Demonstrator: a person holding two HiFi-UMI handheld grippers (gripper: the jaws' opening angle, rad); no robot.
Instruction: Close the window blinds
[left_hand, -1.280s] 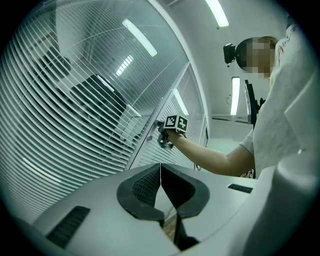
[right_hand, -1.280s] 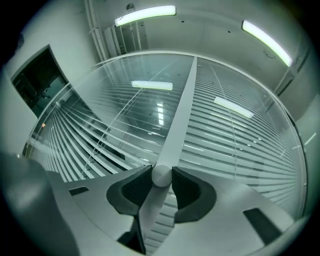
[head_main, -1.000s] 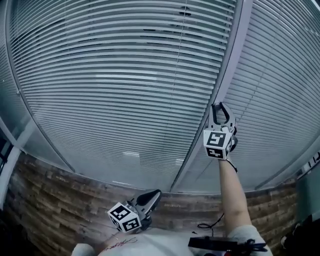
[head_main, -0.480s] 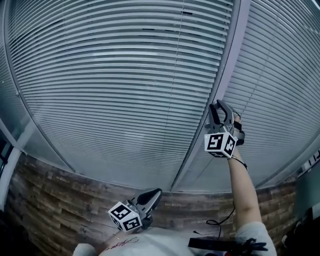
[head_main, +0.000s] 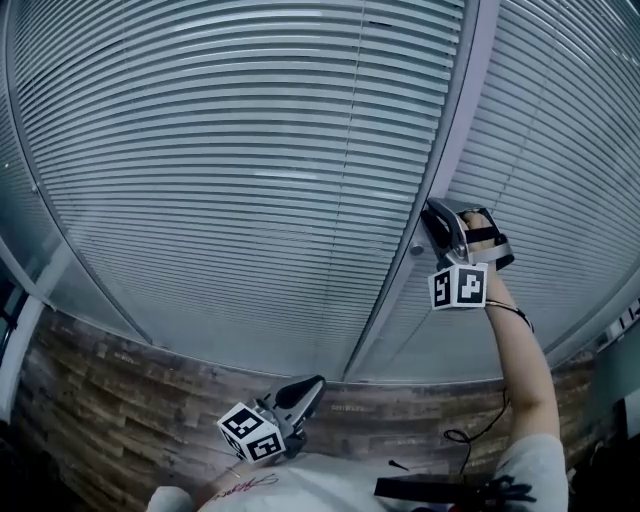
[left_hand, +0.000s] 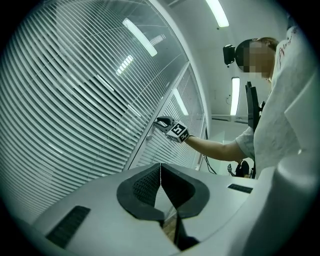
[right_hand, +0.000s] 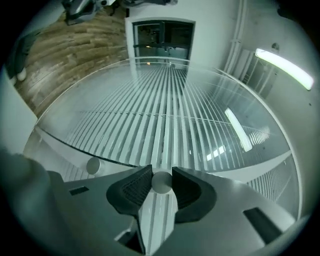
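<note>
Right claw reaches out level to the grey upright between two glazed panels and is clamped on a small round knob, one pad on each side of it. The window blinds sit sealed behind glass, so no claw can touch the slats. The knob is likely the only way to tilt them, which would explain a grip on the frame, not the blind. A second knob stands free just beside the held one, probably serving the neighbouring panel. The slats run in even rows with thin dark gaps between, so my guess is they are not fully shut yet. Left claw is held low near the person's body, well apart from the window, jaws together on nothing — idle, since this looks like a one-handed job.
</note>
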